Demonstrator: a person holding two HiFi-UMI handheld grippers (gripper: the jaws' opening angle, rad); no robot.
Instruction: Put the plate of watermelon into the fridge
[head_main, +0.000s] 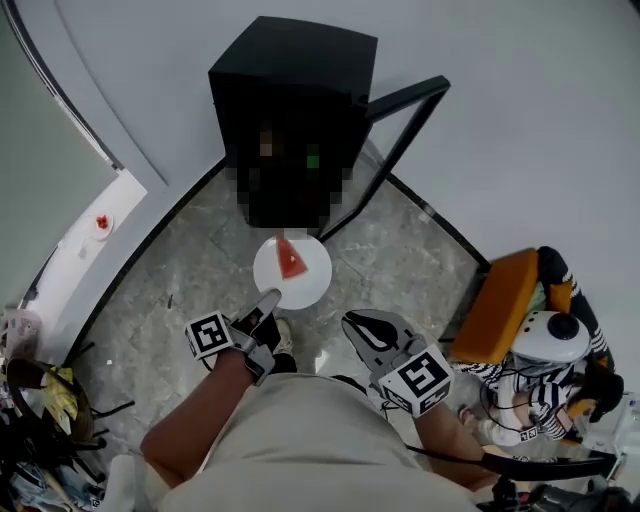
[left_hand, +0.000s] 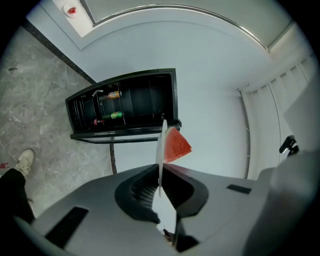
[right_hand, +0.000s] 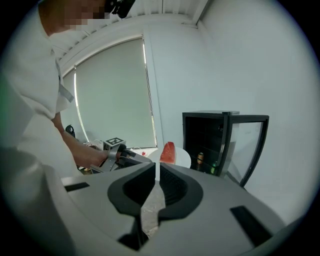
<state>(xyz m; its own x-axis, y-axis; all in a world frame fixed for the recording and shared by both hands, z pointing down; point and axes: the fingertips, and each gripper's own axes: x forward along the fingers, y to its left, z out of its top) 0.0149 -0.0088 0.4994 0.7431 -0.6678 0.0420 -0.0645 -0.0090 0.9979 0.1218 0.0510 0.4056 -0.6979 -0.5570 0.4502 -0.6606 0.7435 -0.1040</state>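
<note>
L gripper (head_main: 270, 298) fwd, pinching plate (head_main: 312, 282) rim level.

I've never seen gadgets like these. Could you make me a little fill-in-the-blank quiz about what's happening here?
1. The left gripper is shut on the rim of a white plate that carries one red slice of ____.
2. The black fridge ahead has its glass door standing ____.
3. The right gripper holds ____.

Missing words: watermelon; open; nothing
</note>
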